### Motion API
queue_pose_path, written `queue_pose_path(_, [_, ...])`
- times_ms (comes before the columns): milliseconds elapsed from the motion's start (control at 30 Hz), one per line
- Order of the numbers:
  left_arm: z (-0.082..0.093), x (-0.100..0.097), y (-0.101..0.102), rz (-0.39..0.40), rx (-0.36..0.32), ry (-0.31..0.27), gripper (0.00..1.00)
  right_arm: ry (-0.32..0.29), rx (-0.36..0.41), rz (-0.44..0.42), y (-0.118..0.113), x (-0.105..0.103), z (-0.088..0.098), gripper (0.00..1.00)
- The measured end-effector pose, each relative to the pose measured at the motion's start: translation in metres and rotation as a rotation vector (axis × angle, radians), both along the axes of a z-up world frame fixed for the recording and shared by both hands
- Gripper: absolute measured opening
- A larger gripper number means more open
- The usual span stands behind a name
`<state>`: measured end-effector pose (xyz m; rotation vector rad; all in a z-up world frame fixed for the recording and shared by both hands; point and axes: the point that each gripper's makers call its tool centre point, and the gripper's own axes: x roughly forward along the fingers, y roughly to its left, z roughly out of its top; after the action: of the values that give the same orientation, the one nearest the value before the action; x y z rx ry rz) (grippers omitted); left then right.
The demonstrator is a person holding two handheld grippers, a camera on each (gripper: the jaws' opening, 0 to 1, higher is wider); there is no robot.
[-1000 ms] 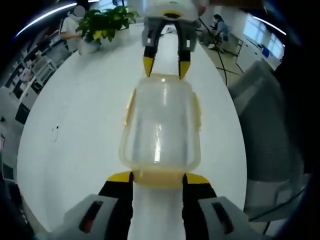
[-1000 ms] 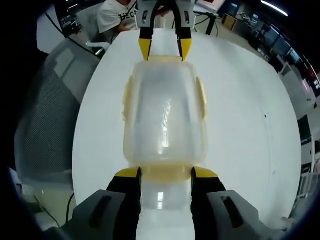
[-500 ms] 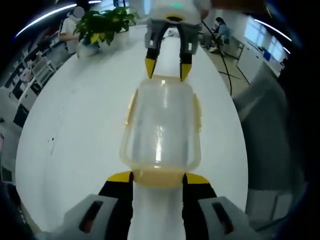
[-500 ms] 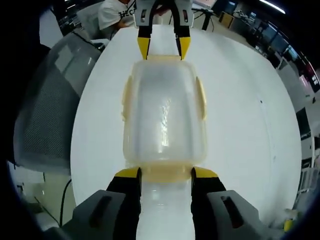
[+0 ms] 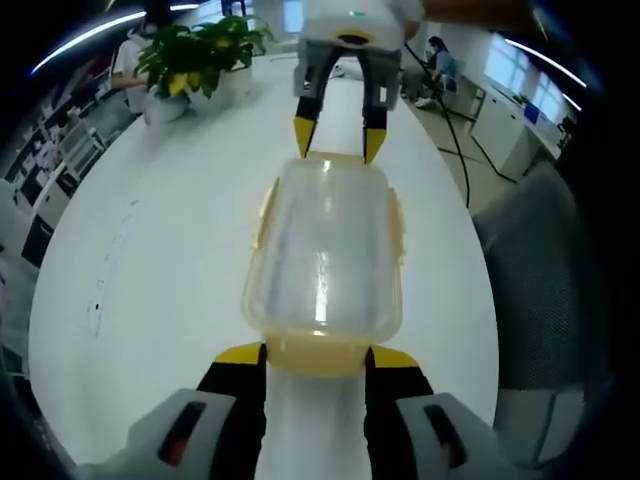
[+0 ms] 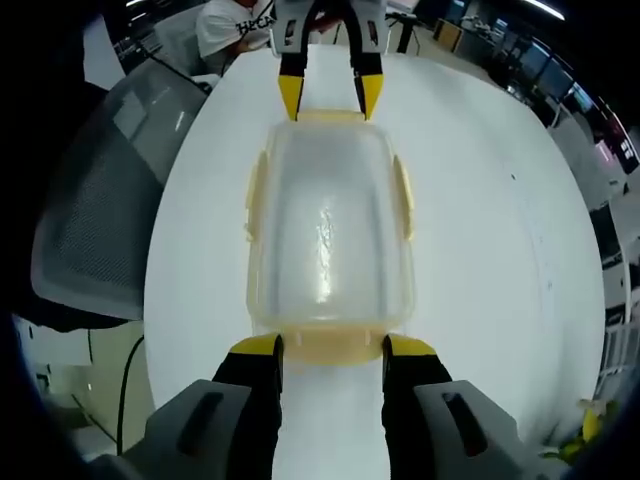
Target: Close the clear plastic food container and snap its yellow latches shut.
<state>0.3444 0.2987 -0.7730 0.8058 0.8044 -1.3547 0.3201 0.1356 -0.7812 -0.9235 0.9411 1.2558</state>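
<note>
Both my tongs face each other across the clear container [image 5: 323,255], which lies lengthwise between them on the white table [image 5: 160,260]. From my left gripper [image 5: 316,358], the jaws stand apart, their yellow tips at either side of the near yellow end latch [image 5: 317,354]; whether they touch it I cannot tell. Beyond the container's far end my right gripper [image 5: 339,140] points back at me, jaws apart, tips just at the far rim. From the right gripper's own view the layout mirrors this. Yellow side latches [image 6: 402,198] lie along both long sides. A potted plant [image 5: 195,50] stands well beyond, to my left.
</note>
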Motion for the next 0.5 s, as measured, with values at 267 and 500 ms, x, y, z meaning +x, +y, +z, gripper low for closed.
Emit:
queue_pose_path(267, [-0.003,0.005,-0.011,0.002,0.011,0.003,0.32,0.001,0.033,-0.015,-0.01,0.004,-0.003,0.36])
queue_pose_path(500, [-0.004,0.005,-0.014,0.007,0.02,0.01,0.32,-0.007,0.046,-0.01,-0.013,0.003,-0.001,0.36])
